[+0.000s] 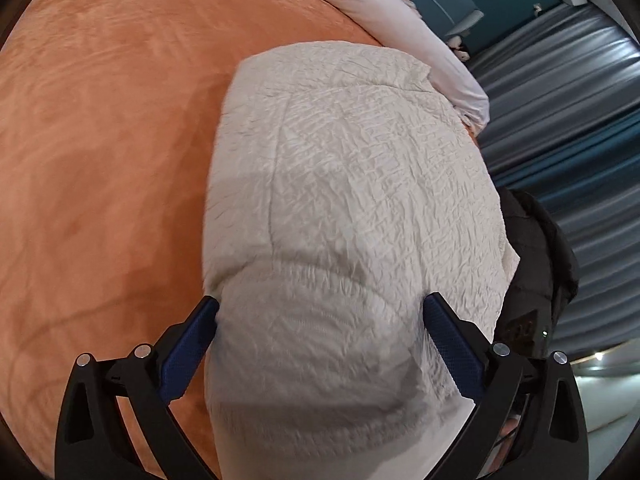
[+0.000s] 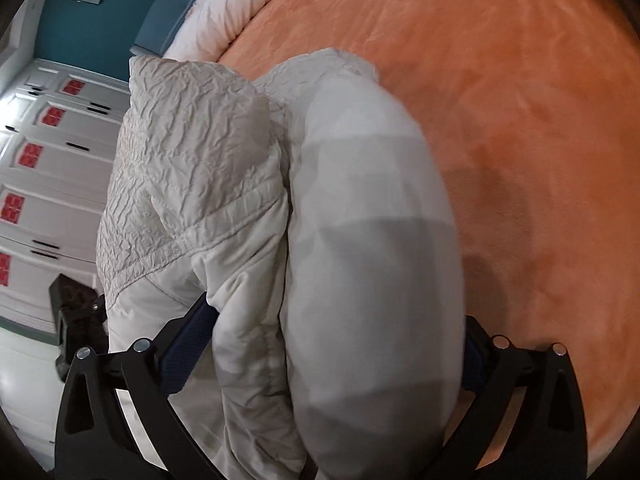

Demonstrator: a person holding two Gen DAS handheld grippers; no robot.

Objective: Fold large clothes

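A bulky cream quilted jacket [image 1: 344, 168] lies folded on the orange bed cover [image 1: 104, 152]. My left gripper [image 1: 320, 320] has its blue-padded jaws spread wide around the jacket's thick near end, pressing on both sides. In the right wrist view the same jacket [image 2: 192, 152] is bunched, with a smooth padded fold [image 2: 372, 240] filling the gap between the jaws of my right gripper [image 2: 336, 328]. Both grippers hold thick folds of the jacket above the bed.
A pale pink pillow [image 1: 400, 12] lies at the bed's far edge, also in the right wrist view [image 2: 224, 12]. A black object [image 1: 536, 280] sits at the right beside grey curtains [image 1: 580, 128]. White cabinet doors [image 2: 52, 168] stand at the left.
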